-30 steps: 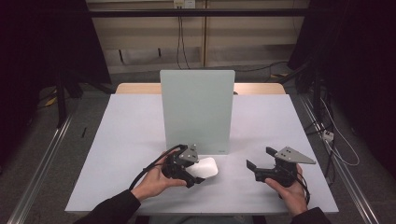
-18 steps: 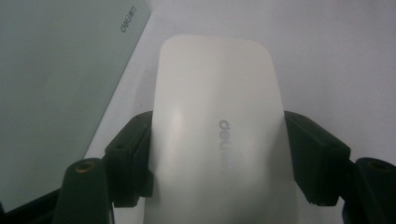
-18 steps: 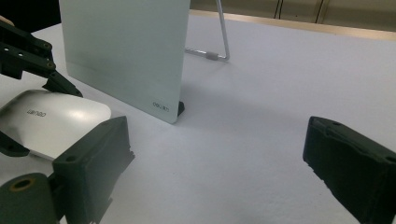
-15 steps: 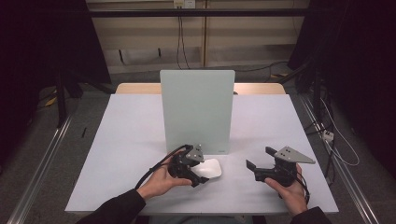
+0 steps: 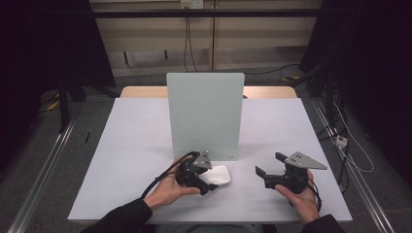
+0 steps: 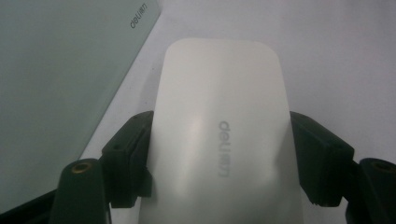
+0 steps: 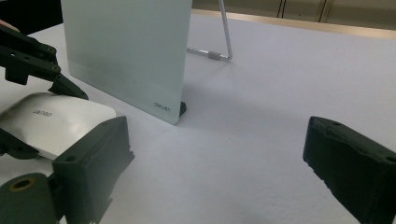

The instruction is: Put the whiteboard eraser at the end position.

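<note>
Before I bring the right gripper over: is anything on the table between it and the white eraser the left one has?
Nothing visible. The table between the right gripper and the white eraser is bare; the upright board stands behind that path. The left gripper has its fingers on both sides of the eraser.

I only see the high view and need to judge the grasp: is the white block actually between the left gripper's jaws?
Observer: Yes. The white block sits inside the left gripper, with pads against both its sides, though the jaws have just been opening.
Operator: What props the board?
Observer: A wire stand behind the board.
Operator: And the other hand?
Observer: The right gripper has its jaws wide apart over bare table.
</note>
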`<state>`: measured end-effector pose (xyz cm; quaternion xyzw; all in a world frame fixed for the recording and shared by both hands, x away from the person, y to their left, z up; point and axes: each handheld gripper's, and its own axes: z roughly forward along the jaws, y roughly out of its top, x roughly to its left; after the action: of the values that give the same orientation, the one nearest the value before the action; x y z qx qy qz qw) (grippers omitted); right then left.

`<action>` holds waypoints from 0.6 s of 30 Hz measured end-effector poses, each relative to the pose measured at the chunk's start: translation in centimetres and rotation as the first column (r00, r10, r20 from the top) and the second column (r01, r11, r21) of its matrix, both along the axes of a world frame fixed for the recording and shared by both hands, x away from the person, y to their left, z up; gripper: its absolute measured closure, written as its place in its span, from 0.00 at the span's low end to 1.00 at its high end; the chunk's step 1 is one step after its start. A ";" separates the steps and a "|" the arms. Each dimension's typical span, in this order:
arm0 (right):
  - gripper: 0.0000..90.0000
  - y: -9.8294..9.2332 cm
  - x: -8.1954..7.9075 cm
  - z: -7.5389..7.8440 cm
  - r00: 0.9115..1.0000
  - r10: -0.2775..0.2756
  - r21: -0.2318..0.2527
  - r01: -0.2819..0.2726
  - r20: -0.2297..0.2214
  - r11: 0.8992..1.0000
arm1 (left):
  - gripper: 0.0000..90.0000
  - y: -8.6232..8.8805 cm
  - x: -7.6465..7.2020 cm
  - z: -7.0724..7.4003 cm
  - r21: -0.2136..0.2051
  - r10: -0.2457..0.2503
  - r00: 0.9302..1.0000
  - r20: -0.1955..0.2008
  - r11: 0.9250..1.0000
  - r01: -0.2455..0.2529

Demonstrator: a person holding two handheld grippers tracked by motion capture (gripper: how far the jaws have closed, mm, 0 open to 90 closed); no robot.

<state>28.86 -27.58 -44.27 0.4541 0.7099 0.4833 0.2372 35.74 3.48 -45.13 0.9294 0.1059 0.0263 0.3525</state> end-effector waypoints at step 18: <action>0.08 0.2 0.0 0.0 1.000 0.002 -0.005 -0.002 -0.004 1.000 | 0.06 1.7 -0.5 1.5 -0.182 0.104 0.994 0.023 0.978 -0.098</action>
<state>28.88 -27.38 -44.27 0.4539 0.7121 0.4807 0.2363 35.22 5.21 -43.58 0.8864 0.1493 0.0493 0.4353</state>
